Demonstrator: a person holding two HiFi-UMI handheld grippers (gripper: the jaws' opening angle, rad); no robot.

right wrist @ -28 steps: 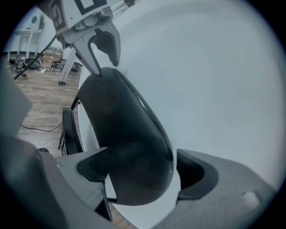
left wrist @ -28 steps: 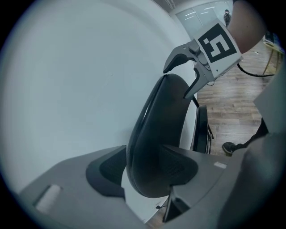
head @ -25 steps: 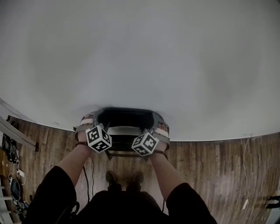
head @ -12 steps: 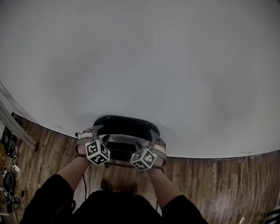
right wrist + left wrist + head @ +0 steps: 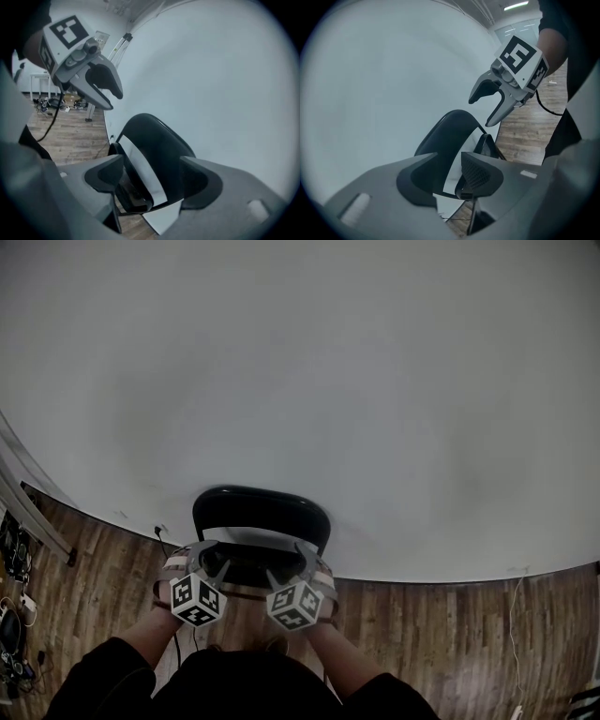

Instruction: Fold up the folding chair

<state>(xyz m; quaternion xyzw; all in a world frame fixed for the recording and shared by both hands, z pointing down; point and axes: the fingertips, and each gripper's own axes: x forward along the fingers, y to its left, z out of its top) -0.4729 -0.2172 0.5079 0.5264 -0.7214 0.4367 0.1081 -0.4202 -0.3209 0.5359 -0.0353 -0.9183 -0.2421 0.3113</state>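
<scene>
Nearest you, your dark sleeves [image 5: 112, 671] reach forward side by side over the wooden floor [image 5: 441, 634]; your left gripper [image 5: 449, 157] holds its jaws partly apart, having just been closing, with nothing between them; your right gripper [image 5: 151, 159] gapes wider, its jaws likewise just closing on nothing; just beyond both, centred, the black folding chair [image 5: 262, 512] stands upright, looking folded, against the far white wall [image 5: 328, 381].
</scene>
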